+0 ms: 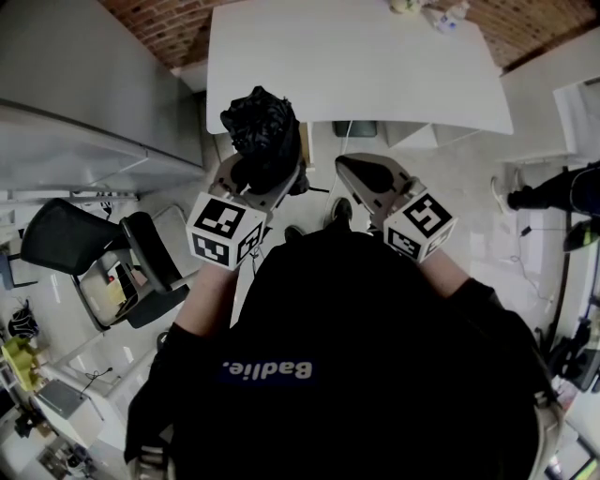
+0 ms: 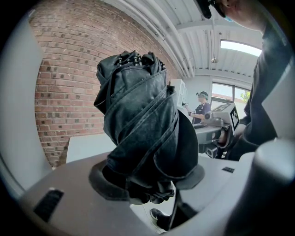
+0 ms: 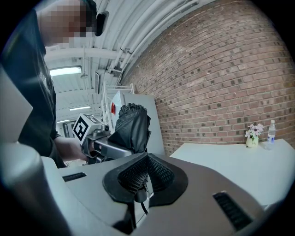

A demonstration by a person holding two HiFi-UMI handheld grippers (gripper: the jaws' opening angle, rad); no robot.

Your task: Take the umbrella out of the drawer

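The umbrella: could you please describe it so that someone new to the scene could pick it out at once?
Find the big white table before the brick wall. Just at its near edge, the left tongs grip a folded umbrella that stands upright. It is the only crumpled black fabric bundle; the right tongs beside it are shut and empty.

White table (image 1: 356, 75), small flower vase (image 3: 251, 135) and bottle (image 3: 271, 131) at its far corner

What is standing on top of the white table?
A small pot of flowers and a clear bottle stand near one corner of the white table. The folded umbrella covers part of its near edge in the head view.
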